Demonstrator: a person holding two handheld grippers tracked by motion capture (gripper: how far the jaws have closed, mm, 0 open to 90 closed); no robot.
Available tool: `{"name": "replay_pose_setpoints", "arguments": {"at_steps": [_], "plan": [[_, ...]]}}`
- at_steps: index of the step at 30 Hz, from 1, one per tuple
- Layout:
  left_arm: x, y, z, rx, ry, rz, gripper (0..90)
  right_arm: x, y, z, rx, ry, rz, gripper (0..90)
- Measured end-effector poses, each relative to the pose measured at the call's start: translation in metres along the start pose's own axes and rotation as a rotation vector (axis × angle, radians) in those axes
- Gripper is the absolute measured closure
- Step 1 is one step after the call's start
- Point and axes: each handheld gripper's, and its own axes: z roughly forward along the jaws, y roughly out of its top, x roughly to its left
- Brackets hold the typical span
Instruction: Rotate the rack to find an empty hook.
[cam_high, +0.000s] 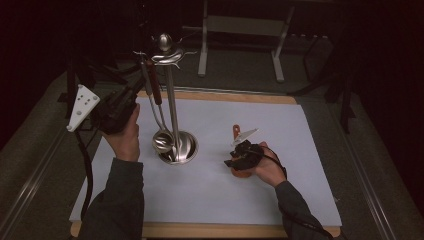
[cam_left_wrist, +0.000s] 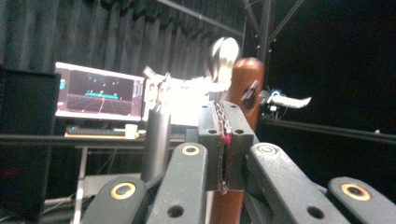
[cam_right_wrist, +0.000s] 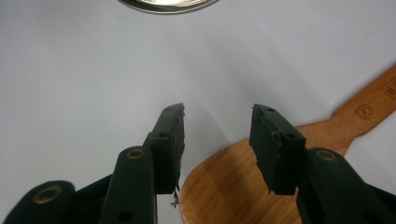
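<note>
While ladle (cam_high: 162, 140) hangs, wooden spatula (cam_right_wrist: 261, 182) lies mid-sheet.

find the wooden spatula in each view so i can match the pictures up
High view: the wooden spatula lies on the white mat right of centre, mostly under the right gripper.
Left gripper view: not in it.
Right gripper view: lower right, its blade beneath the open jaws and its handle running to the right edge.
Shared landmark: the round steel base of the utensil stand, at the top edge here.
</note>
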Motion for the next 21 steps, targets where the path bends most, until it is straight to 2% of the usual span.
{"name": "replay_pose_setpoints", "arguments": {"at_steps": [2,5,12,17,19,20,21], "plan": [[0.002,-0.003,-0.002,0.005,0.006,-0.004,87.8,-0.001,0.0,0.0,-0.002,-0.001,0.001,55.1],[0.011,-0.017,-0.01,0.037,0.03,-0.015,87.1,-0.002,-0.001,-0.002,-0.003,-0.005,0.008,55.0],[0.021,-0.039,-0.024,0.079,0.05,-0.026,85.8,-0.004,-0.002,-0.003,-0.011,-0.01,0.012,55.0],[0.029,-0.065,-0.038,0.167,0.065,-0.028,85.1,-0.005,-0.003,-0.003,-0.013,-0.012,0.01,54.9],[0.031,-0.07,-0.041,0.18,0.068,-0.026,85.0,-0.005,-0.004,-0.004,-0.011,-0.015,0.015,54.8],[0.032,-0.075,-0.043,0.198,0.07,-0.025,85.0,-0.005,-0.004,-0.004,-0.011,-0.015,0.015,54.8],[0.034,-0.084,-0.048,0.235,0.077,-0.015,85.0,-0.006,-0.004,-0.004,-0.011,-0.015,0.017,54.8]]}}
